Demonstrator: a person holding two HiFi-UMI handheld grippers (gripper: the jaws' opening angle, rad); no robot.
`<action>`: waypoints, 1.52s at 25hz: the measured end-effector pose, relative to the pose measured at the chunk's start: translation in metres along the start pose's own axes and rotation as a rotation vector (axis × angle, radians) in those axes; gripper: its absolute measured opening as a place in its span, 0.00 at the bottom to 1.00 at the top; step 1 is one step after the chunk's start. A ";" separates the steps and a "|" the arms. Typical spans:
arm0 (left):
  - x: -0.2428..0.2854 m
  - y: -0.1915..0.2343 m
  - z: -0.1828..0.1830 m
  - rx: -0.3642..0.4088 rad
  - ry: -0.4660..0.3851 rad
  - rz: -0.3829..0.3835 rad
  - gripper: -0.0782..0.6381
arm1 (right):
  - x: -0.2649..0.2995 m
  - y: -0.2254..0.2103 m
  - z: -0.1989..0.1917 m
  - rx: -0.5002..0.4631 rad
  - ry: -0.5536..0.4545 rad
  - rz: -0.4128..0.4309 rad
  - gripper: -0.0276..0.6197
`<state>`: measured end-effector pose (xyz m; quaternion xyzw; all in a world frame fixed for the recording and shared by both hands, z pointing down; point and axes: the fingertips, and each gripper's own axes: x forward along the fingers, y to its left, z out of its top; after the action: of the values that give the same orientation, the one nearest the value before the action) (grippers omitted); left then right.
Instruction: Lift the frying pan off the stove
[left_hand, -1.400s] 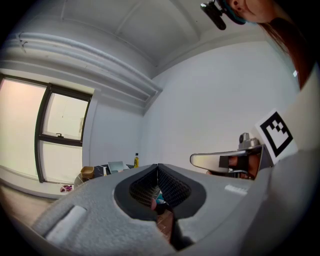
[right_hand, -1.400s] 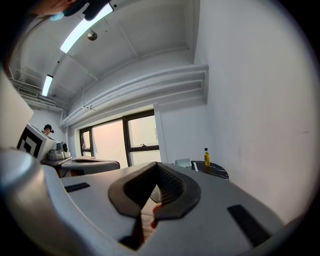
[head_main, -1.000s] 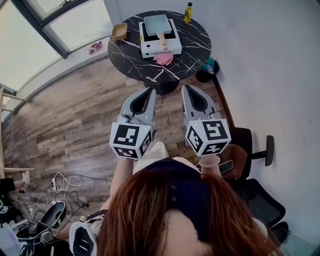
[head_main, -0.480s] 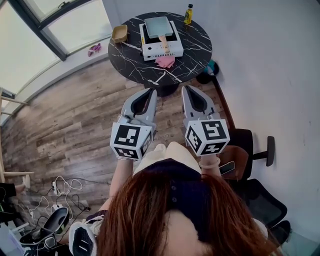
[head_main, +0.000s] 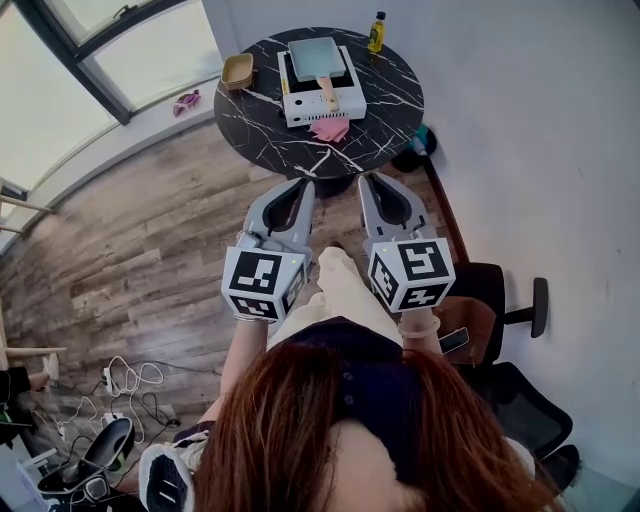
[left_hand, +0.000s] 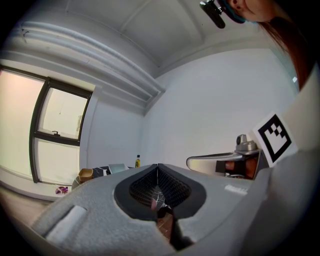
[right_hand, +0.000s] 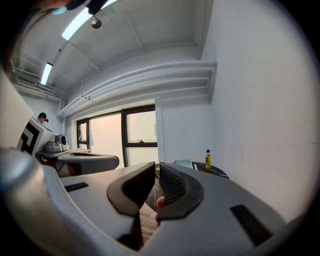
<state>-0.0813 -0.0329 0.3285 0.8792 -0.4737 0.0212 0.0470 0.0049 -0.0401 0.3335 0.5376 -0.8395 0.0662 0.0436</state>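
The wood floor (head_main: 150, 230) between the tongs and the round table (head_main: 395, 100) is bare, so the way ahead is open. The table's near edge is well ahead of both tips. A white wall (head_main: 540, 120) runs close along the right of the right tongs (head_main: 366, 180), and a dark chair (head_main: 500, 290) sits just behind them on that side. The widest room for moving is on the floor to the left of the left tongs (head_main: 305, 185).

The white stove (head_main: 320, 103) stands on the table, far ahead of the tips. The square frying pan (head_main: 315, 52) rests on it, with its wooden handle pointing back toward the tongs.

The left tongs are pressed together and empty. The right tongs have just been opening to a thin slit with nothing in it, likely too narrow for the handle unless they spread more.

A grip far out on the handle could let the pan tip or drag the stove. A low approach might snag the pink cloth (head_main: 328, 128) just short of the stove. A swing to the right could knock the bottle (head_main: 377, 30).
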 end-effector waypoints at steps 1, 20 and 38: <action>0.003 0.002 0.001 0.000 -0.001 0.001 0.13 | 0.004 -0.002 0.000 -0.001 0.000 -0.001 0.09; 0.078 0.048 0.008 0.015 0.001 -0.004 0.13 | 0.087 -0.045 0.006 0.044 0.015 -0.007 0.10; 0.136 0.081 0.019 0.034 0.013 0.017 0.13 | 0.150 -0.077 0.011 0.052 0.045 0.019 0.13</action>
<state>-0.0748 -0.1921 0.3263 0.8757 -0.4803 0.0354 0.0351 0.0121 -0.2082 0.3496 0.5290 -0.8413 0.1006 0.0480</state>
